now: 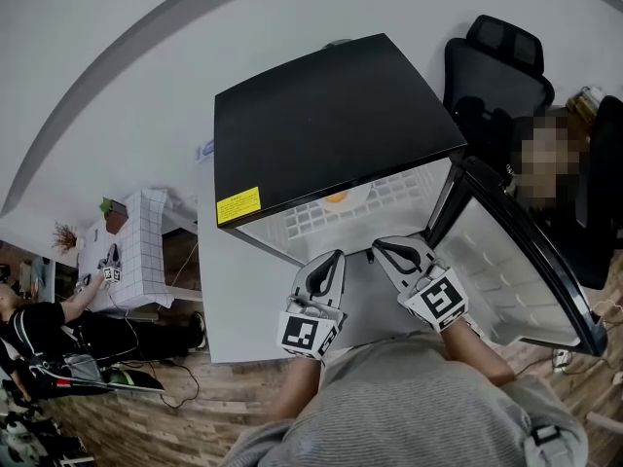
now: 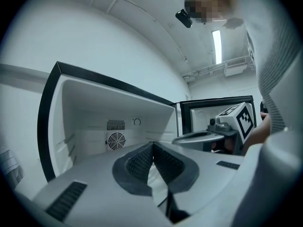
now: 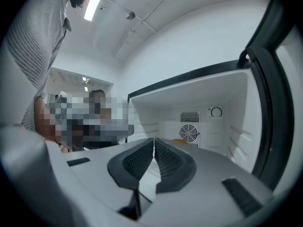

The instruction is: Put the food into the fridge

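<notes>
A black-topped mini fridge (image 1: 331, 115) stands with its door (image 1: 526, 270) swung out to the right. On its white wire shelf (image 1: 321, 217) lies an orange food item on a plate (image 1: 337, 198); a sliver of the orange food (image 3: 178, 140) also shows past the jaws in the right gripper view. My left gripper (image 1: 336, 257) (image 2: 152, 146) is shut with nothing in it, just in front of the fridge opening. Beside it my right gripper (image 1: 381, 247) (image 3: 154, 140) is also shut and holds nothing. Both point into the white compartment with a round fan grille (image 2: 116, 140) (image 3: 189, 132) on its back wall.
The open door's inner shelves (image 1: 506, 280) stand close on the right. A black office chair (image 1: 496, 61) sits behind the fridge, and a person is at the far right. A small table with a checked cloth (image 1: 146, 241) and another person (image 1: 39, 324) are at the left.
</notes>
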The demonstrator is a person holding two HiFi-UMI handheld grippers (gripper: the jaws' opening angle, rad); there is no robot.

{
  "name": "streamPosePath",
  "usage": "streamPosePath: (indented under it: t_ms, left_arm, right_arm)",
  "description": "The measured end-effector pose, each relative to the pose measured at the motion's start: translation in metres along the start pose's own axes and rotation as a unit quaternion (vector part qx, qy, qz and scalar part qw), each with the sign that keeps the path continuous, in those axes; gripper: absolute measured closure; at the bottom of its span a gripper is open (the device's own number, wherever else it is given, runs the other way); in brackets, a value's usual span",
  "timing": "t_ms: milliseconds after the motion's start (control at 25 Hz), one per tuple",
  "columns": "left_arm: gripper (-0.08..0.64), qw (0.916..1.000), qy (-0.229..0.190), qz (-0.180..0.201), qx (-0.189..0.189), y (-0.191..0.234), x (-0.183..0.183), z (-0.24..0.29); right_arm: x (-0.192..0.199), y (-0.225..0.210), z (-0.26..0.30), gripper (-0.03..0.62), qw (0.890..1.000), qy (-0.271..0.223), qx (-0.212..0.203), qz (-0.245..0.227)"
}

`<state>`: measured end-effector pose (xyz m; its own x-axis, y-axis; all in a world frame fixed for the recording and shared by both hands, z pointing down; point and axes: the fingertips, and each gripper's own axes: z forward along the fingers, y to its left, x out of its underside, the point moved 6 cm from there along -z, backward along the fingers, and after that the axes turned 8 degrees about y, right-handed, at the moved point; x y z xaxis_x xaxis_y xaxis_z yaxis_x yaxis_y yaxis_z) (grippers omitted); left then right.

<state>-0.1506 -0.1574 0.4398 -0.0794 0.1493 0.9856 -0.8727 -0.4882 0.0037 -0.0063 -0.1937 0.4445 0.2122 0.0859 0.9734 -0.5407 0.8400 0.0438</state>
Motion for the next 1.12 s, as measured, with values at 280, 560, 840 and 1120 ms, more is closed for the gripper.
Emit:
streamPosePath:
  t_ms: [280,560,840,1120]
  left_arm:
    - [0.549,1.0000,-0.001,0.005,0.005,-0.0013,-0.0008,0.0021]
    - [0.549,1.0000,0.004,0.005,0.006,-0.0053,0.0027,0.0027]
    - [0.549,1.0000,0.005,0.002,0.002,-0.0056,0.0023,0.0024]
    - [0.549,1.0000,0.005,-0.005,0.000,-0.0042,0.0044,0.0031]
  right_arm:
    - [-0.0036,0.0006,-0.0027,0.578,1.000,0.001,-0.004,-0.011]
    - [0.0008,0.0034,-0.0039,0.580,1.000,0.013,-0.013,-0.015]
    - [-0.0010,0.0020,-0.0058,0.580,1.000,0.008,-0.008,-0.014]
    - [-0.0007,0.0017,-0.0067,0.580,1.000,0.008,-0.006,-0.014]
